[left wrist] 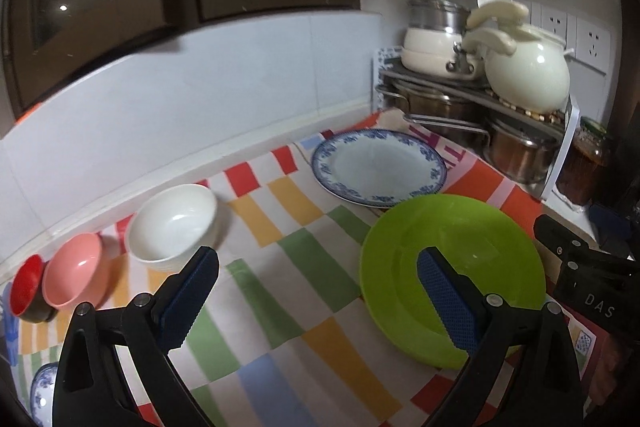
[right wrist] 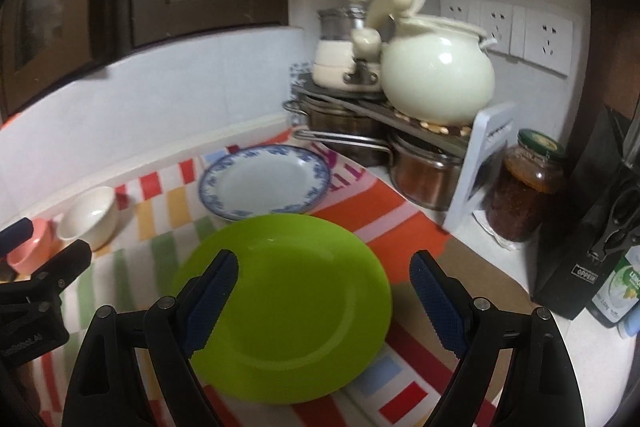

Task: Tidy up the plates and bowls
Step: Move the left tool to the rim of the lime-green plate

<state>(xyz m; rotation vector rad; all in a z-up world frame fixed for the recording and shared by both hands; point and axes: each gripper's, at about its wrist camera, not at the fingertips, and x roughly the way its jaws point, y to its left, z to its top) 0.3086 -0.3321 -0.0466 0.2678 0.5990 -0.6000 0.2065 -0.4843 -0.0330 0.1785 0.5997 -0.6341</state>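
Hovering spread and empty, the left gripper (left wrist: 318, 291) and right gripper (right wrist: 324, 291) face unsorted dishes: green plate (right wrist: 288, 307) near, blue-rimmed plate (right wrist: 264, 183) far, bowls (left wrist: 172, 223) left (nothing stacked).

Your left gripper (left wrist: 318, 267) points forward and down, jaws spread wide with nothing between the blue pads (left wrist: 186, 297). Your right gripper (right wrist: 324, 271) sits just beside it, tilted down alike, jaws equally wide and empty.
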